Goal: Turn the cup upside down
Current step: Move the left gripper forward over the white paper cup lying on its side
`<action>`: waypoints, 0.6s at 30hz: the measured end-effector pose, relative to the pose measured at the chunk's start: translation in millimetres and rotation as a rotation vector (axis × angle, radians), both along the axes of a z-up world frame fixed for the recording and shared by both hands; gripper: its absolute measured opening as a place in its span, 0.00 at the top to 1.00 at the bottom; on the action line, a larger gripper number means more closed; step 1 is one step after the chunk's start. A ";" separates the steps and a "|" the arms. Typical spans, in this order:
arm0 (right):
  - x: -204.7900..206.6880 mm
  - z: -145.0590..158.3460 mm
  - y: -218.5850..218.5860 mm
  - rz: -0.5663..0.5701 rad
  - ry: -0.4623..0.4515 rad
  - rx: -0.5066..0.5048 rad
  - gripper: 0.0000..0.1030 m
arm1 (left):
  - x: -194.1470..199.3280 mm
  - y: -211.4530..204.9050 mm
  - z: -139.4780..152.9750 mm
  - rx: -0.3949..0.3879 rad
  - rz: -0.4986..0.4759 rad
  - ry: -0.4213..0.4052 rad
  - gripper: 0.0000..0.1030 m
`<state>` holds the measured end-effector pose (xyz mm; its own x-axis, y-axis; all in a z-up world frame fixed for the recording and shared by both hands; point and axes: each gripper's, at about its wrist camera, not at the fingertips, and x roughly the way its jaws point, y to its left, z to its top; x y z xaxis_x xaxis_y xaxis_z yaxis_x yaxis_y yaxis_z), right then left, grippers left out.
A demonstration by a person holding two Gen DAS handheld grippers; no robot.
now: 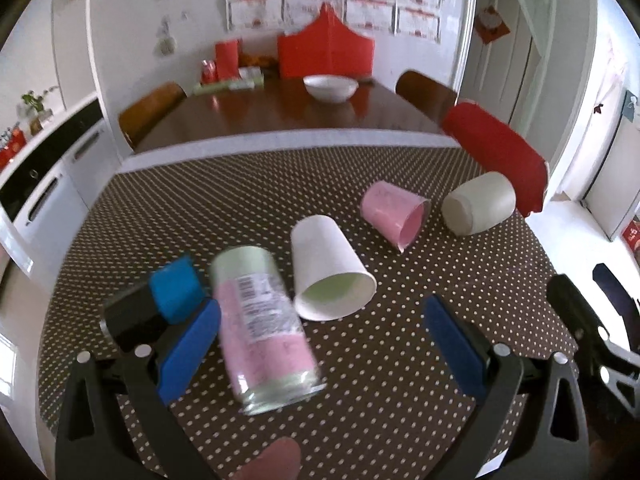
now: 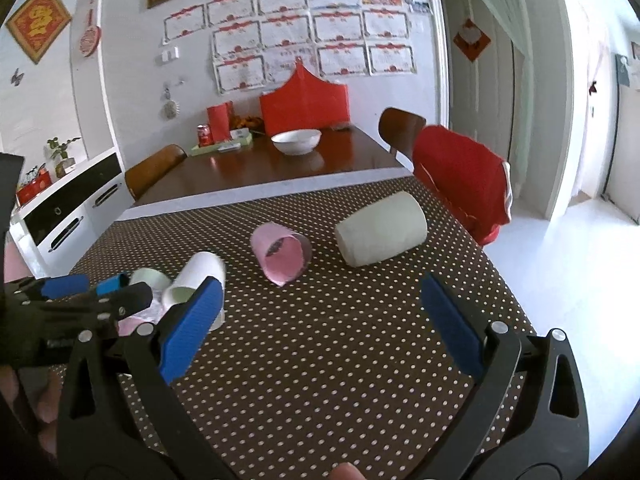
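Observation:
Several cups lie on their sides on the brown dotted tablecloth (image 1: 384,360). A blurred pink and green cup with a barcode label (image 1: 264,332) sits between the fingers of my left gripper (image 1: 320,344), close to the left finger; the jaws stand wide apart. A white cup (image 1: 328,268), a pink cup (image 1: 394,214) and a beige cup (image 1: 478,206) lie beyond. My right gripper (image 2: 320,324) is open and empty above the cloth. It faces the pink cup (image 2: 282,254) and the beige cup (image 2: 380,230). The left gripper's blue fingers (image 2: 66,285) show at its left.
A red chair back (image 1: 496,152) stands at the table's right edge. Behind the dotted cloth a dark wooden table (image 1: 280,116) holds a white bowl (image 1: 330,87), red boxes and a can. A white cabinet (image 1: 48,184) is at the left.

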<state>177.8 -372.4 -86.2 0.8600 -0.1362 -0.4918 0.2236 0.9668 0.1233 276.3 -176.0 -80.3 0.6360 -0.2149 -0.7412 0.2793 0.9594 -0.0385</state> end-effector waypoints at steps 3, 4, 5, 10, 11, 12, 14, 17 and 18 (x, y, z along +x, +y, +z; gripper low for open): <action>11.9 -7.3 -9.9 -0.004 0.017 0.015 0.05 | 25.4 -11.7 -12.3 0.001 0.002 0.068 0.04; 17.1 -10.4 -14.5 -0.004 0.024 0.025 0.05 | 31.3 -13.6 -14.7 -0.001 0.001 0.084 0.04; 21.3 -13.0 -17.6 -0.004 0.030 0.032 0.05 | 38.0 -17.5 -17.4 -0.002 0.000 0.100 0.04; 41.4 -24.5 -29.2 -0.002 0.059 0.062 0.05 | 68.3 -33.2 -34.8 0.025 -0.004 0.165 0.04; 44.4 -26.8 -29.6 -0.002 0.063 0.067 0.05 | 73.2 -35.3 -37.1 0.030 -0.006 0.174 0.04; 46.5 -28.5 -30.7 0.000 0.068 0.071 0.05 | 78.9 -37.4 -41.4 0.040 -0.005 0.183 0.04; 53.0 -32.8 -33.7 0.006 0.080 0.080 0.05 | 88.3 -40.6 -48.3 0.052 0.002 0.198 0.04; 61.5 -40.1 -37.0 0.016 0.097 0.092 0.05 | 103.1 -43.7 -58.8 0.055 0.015 0.231 0.04; 63.6 -41.7 -37.7 0.017 0.101 0.096 0.05 | 106.7 -44.9 -61.3 0.058 0.017 0.235 0.04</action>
<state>241.3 -410.1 -127.9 0.8075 -0.0700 -0.5857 0.2230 0.9555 0.1932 383.0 -221.0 -141.6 0.4482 -0.1581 -0.8798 0.2529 0.9665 -0.0449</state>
